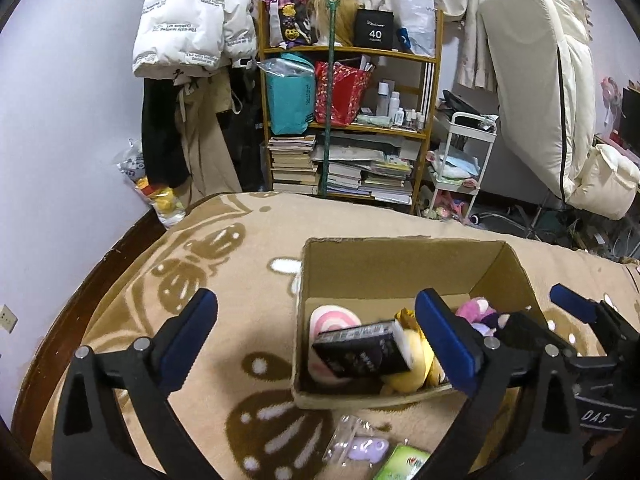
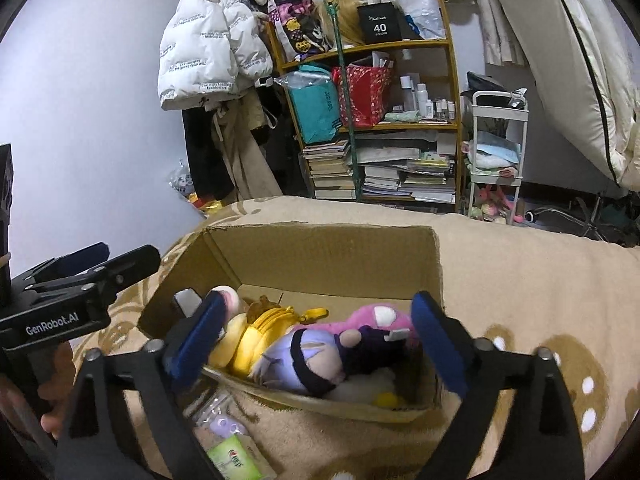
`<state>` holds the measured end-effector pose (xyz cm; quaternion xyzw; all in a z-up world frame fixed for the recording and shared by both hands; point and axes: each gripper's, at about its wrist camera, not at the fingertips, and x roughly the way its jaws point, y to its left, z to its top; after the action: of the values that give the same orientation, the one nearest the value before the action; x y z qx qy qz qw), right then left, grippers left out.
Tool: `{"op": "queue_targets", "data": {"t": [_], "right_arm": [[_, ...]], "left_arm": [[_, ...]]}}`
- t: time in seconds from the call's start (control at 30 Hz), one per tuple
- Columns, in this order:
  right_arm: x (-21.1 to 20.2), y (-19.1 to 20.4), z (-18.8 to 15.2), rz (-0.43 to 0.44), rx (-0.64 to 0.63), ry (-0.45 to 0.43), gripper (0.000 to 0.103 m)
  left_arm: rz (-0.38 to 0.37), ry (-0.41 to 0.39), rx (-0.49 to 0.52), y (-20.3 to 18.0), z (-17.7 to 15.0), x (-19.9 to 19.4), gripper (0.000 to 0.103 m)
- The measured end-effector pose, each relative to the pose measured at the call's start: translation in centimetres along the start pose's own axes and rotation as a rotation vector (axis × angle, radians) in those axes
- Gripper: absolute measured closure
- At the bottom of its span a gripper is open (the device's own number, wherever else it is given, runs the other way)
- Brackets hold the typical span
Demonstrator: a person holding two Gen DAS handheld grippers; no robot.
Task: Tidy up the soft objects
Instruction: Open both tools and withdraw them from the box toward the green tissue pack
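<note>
An open cardboard box (image 1: 400, 268) (image 2: 320, 256) sits on the patterned blanket. Inside lie a pink-and-white round plush (image 1: 334, 318), a yellow plush (image 1: 412, 368) (image 2: 260, 340), a pink plush (image 2: 376, 316), a purple doll (image 2: 308, 360) and a black packet (image 1: 362, 354). My left gripper (image 1: 316, 344) is open and empty, low over the box's near left side. My right gripper (image 2: 316, 344) is open and empty, just above the box's near edge over the doll; it also shows in the left wrist view (image 1: 580, 308).
In front of the box lie a clear packet with a purple item (image 1: 360, 446) (image 2: 222, 424) and a green tissue pack (image 1: 404, 464) (image 2: 236, 458). A wooden shelf (image 1: 348, 120) with bags and books, a white cart (image 1: 460, 160) and hanging coats stand beyond the bed.
</note>
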<state>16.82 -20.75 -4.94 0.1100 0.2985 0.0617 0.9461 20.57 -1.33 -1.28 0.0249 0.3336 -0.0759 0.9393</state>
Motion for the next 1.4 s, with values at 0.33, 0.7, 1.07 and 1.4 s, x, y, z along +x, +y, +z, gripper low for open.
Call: {"op": "queue_targets", "data": {"t": [0.33, 0.7, 1.07, 1.4], "right_arm": [[-2.9, 1.3, -0.7, -0.005, -0.028, 0.019, 0.0], [-4.2, 3.6, -3.3, 0.022, -0.089, 0.094, 0.0], [-3.1, 4.1, -5.8, 0.036, -0.081, 0.205, 0.0], [0.5, 3.6, -8.3, 0.059, -0.03, 0.356, 0.0]], "left_arm": [[0.046, 0.069, 0.079, 0.5, -1.2, -2.6, 0.005], [0.061, 0.189, 0.119, 0.4, -3.2, -3.3, 0.005], [0.051, 0.32, 0.113, 0.8, -6.0, -1.6, 0.005], [0.04, 0.413, 0.115, 0.9, -7.4, 2.0, 0.005]]}}
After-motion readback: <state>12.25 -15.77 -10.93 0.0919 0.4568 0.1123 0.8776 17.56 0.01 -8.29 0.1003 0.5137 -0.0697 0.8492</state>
